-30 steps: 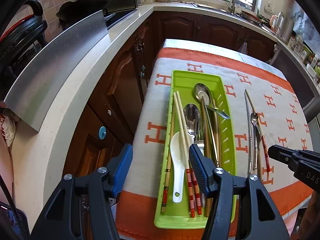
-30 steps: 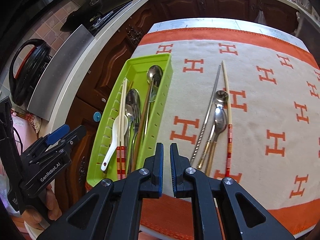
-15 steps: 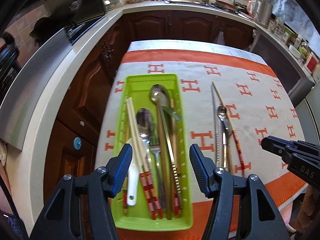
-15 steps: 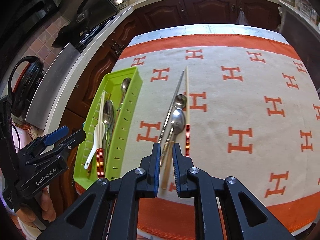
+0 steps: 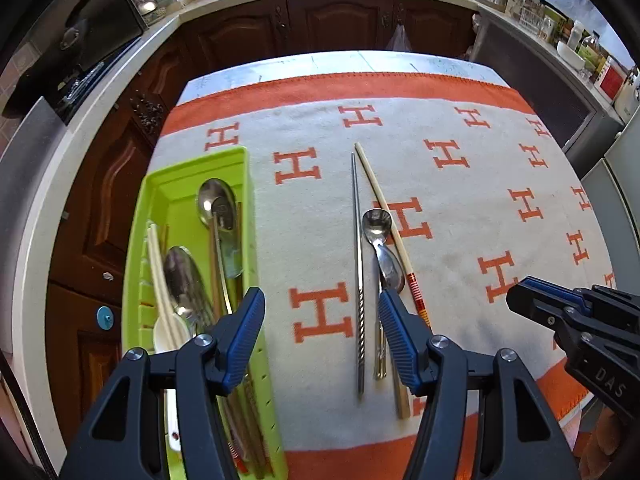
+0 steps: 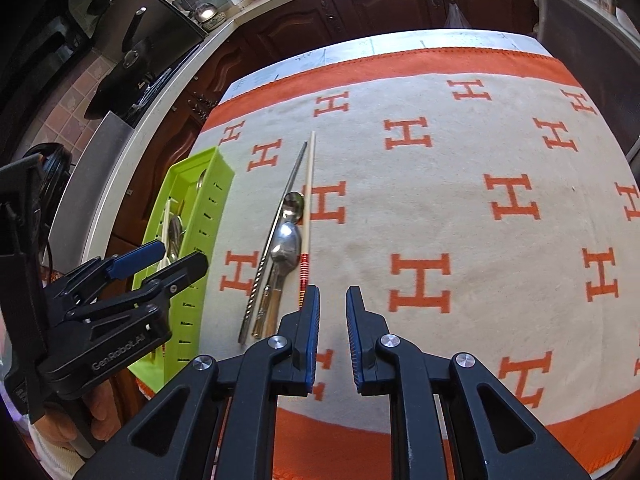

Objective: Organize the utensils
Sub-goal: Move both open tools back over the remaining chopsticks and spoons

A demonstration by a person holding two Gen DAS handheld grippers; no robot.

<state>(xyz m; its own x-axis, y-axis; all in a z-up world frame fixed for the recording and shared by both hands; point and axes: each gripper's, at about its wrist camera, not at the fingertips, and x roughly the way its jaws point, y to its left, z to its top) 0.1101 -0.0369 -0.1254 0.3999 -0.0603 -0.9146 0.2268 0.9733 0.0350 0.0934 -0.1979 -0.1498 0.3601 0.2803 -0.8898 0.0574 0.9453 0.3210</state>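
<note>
A green utensil tray (image 5: 236,168) (image 6: 216,200) lies on the cloth's left side, holding several spoons and chopsticks. To its right lie a metal chopstick (image 5: 358,264) (image 6: 276,236), two metal spoons (image 5: 380,236) (image 6: 286,244) and a wooden chopstick with a red banded handle (image 5: 384,208) (image 6: 308,200). My left gripper (image 5: 322,336) is open and empty, above the cloth between the tray and these loose utensils; it also shows in the right wrist view (image 6: 160,260). My right gripper (image 6: 332,332) is slightly open and empty, just right of the red-handled chopstick's near end; it shows in the left wrist view (image 5: 532,300).
The table wears a white cloth with orange H marks and an orange border (image 6: 420,276). A kitchen counter (image 5: 120,92) runs along the left and back with dark wooden cabinets (image 5: 340,20) below. The table's near edge is just under both grippers.
Both grippers have swung right, away from the tray toward the loose utensils. My right gripper's fingers have parted from nearly shut to a small gap. The utensils have not moved.
</note>
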